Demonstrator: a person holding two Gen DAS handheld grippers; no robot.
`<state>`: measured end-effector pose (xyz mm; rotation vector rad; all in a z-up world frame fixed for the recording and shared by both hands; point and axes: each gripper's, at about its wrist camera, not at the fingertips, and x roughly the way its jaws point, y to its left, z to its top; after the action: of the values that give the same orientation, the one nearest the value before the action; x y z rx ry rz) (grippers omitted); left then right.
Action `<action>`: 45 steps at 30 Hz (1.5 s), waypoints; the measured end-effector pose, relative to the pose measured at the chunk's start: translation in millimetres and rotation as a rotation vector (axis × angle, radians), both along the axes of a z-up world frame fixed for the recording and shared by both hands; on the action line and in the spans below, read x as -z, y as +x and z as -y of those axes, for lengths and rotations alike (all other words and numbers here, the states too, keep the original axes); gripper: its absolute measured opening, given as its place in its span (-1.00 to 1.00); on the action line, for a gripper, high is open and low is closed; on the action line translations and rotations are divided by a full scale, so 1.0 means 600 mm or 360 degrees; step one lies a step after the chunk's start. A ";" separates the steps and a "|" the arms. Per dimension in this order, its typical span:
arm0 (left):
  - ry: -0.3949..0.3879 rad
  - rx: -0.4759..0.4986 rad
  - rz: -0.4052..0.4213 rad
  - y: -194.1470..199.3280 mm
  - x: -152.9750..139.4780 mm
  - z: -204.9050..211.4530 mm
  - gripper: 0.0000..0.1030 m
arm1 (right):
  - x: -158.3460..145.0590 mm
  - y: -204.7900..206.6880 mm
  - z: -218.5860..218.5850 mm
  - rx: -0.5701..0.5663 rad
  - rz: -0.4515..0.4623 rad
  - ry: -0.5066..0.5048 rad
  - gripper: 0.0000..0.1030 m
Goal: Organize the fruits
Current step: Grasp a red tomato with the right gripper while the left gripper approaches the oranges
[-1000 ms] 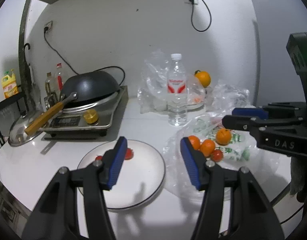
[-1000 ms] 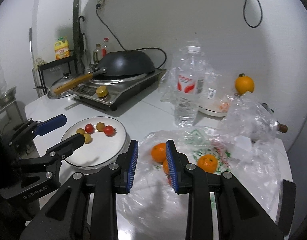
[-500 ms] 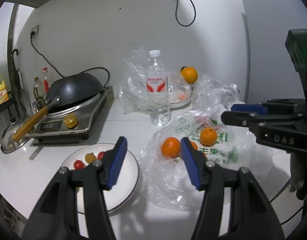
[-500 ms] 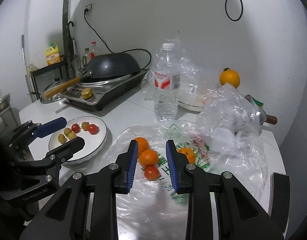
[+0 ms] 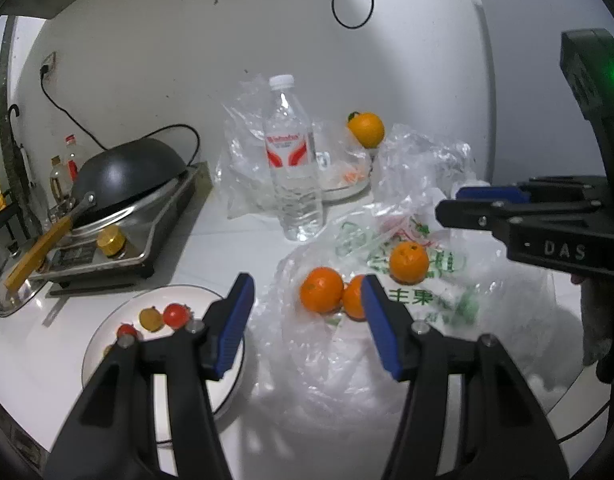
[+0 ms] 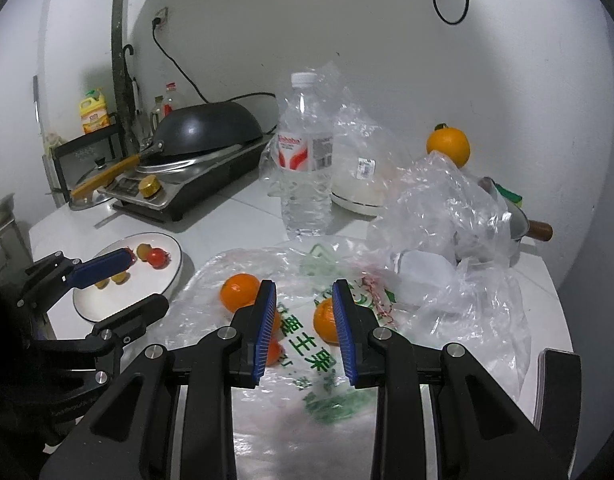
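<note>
Three oranges lie on a flattened clear plastic bag (image 5: 431, 300) printed in green: one (image 5: 321, 289) touches a second (image 5: 353, 298), and a third (image 5: 409, 262) sits farther back. My left gripper (image 5: 305, 284) hovers open in front of the pair, empty. A white plate (image 5: 103, 364) at the left holds cherry tomatoes (image 5: 175, 315) and small yellow fruits. In the right wrist view my right gripper (image 6: 303, 286) is above the bag (image 6: 327, 364), jaws drawn close with nothing between them. An orange (image 6: 239, 291) shows left of its fingers, another (image 6: 323, 320) behind the right finger, and a small red tomato (image 6: 273, 350) low by the left finger.
A water bottle (image 5: 293, 168) stands behind the bag. A crumpled clear bag (image 6: 447, 208), a white bowl (image 6: 359, 196) and a large orange (image 6: 448, 145) sit at the back right. A black wok (image 5: 127, 172) rests on a cooker (image 5: 107, 248) at the left. The table edge is near.
Both grippers have swung to the right, away from the plate and over the bag of oranges. The plate now sits at the left of both views. Neither gripper's jaws changed.
</note>
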<state>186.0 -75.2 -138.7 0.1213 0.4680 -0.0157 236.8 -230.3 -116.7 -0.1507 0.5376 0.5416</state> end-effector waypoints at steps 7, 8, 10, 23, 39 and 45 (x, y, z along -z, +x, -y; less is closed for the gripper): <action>0.0009 0.0024 -0.0057 0.026 0.018 0.006 0.11 | 0.026 0.031 0.004 0.0007 -0.0070 0.0015 -0.22; 0.0010 0.0030 -0.0068 0.031 0.021 0.008 0.11 | 0.029 0.035 0.004 0.0005 -0.0077 0.0014 -0.22; 0.0012 0.0043 -0.0086 0.038 0.027 0.013 0.11 | 0.037 0.043 0.004 0.0004 -0.0097 0.0012 -0.22; -0.0006 0.0022 -0.0119 0.052 0.039 -0.004 0.11 | 0.076 0.055 -0.041 -0.0096 -0.0204 -0.0026 -0.22; -0.0088 -0.0028 -0.0099 0.021 0.037 -0.057 0.11 | 0.120 0.052 -0.089 -0.0065 -0.0379 -0.0129 -0.22; -0.0093 -0.0035 -0.0105 0.024 0.039 -0.057 0.11 | 0.126 0.054 -0.097 -0.0090 -0.0403 -0.0179 -0.29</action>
<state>200.7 -40.9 -161.8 0.0580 0.5341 -0.0117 269.5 -172.0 -192.2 -0.2060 0.8127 0.5898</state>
